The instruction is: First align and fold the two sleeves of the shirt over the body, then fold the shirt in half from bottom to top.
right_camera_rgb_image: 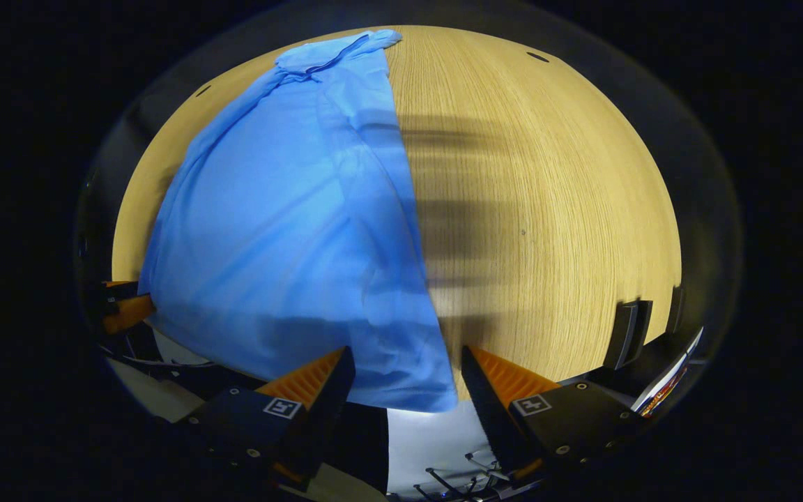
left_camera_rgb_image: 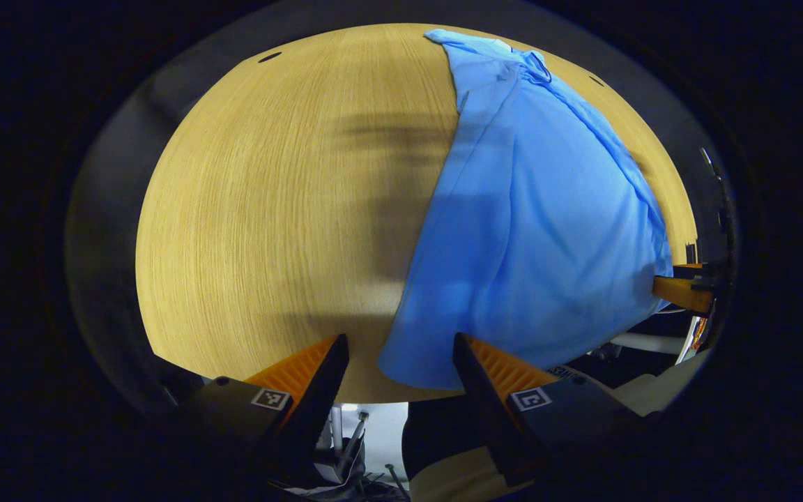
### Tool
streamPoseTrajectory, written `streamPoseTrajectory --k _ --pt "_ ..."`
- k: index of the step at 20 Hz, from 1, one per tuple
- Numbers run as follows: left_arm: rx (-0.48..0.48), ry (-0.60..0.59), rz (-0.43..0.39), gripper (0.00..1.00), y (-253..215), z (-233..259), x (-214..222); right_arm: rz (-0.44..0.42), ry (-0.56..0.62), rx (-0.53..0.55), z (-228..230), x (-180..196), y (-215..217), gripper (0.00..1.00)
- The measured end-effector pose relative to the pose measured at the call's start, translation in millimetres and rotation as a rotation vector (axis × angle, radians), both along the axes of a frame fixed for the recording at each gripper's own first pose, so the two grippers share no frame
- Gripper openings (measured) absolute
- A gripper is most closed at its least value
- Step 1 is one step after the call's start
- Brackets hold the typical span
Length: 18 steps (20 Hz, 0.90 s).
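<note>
The shirt [left_camera_rgb_image: 541, 230] lies lengthwise on the table [left_camera_rgb_image: 269, 209], collar toward the far edge, hem overhanging the near edge, and its sleeves appear already folded over the body. The left gripper [left_camera_rgb_image: 400, 359] and right gripper [right_camera_rgb_image: 407, 369] each hover spread and empty at a hem corner. Judged next: pinch both corners and carry the hem up to the collar; no containers present.

shirt [left_camera_rgb_image: 534, 230] flat on table [left_camera_rgb_image: 269, 209], hem overhanging near edge
</note>
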<state>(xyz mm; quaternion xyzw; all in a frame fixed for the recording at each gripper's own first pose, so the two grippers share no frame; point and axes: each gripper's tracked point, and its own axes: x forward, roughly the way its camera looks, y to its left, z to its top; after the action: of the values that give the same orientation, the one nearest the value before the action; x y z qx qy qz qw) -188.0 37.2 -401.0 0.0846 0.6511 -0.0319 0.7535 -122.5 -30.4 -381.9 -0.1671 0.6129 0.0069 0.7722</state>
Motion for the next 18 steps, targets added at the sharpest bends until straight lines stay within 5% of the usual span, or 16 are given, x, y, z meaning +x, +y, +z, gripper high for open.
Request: streamPoseTrajectory --k 1,3,4,6,10,18 --pt "-0.002 0.003 0.004 0.95 -0.8 0.2 -0.9 -0.002 -0.004 0.002 -0.5 0.9 0.7 0.77" --pt "-0.021 0.001 0.026 0.57 -6.8 -2.1 0.1 -0.008 -0.011 0.015 -0.4 0.9 1.6 0.6" --pt "-0.047 -0.012 0.041 0.45 -10.7 -1.7 1.0 -0.021 -0.015 0.03 -0.8 1.2 2.4 0.31" --pt "-0.068 -0.033 0.043 0.11 -12.9 -1.3 2.9 -0.05 -0.012 0.058 -0.1 0.1 5.3 0.02" --pt "-0.107 -0.027 0.036 0.05 -19.0 2.5 7.1 -0.047 -0.022 0.082 12.7 13.7 11.7 0.0" --pt "-0.142 -0.201 0.008 0.05 -32.6 66.2 104.6 0.114 -0.211 0.071 82.3 106.7 43.4 0.0"
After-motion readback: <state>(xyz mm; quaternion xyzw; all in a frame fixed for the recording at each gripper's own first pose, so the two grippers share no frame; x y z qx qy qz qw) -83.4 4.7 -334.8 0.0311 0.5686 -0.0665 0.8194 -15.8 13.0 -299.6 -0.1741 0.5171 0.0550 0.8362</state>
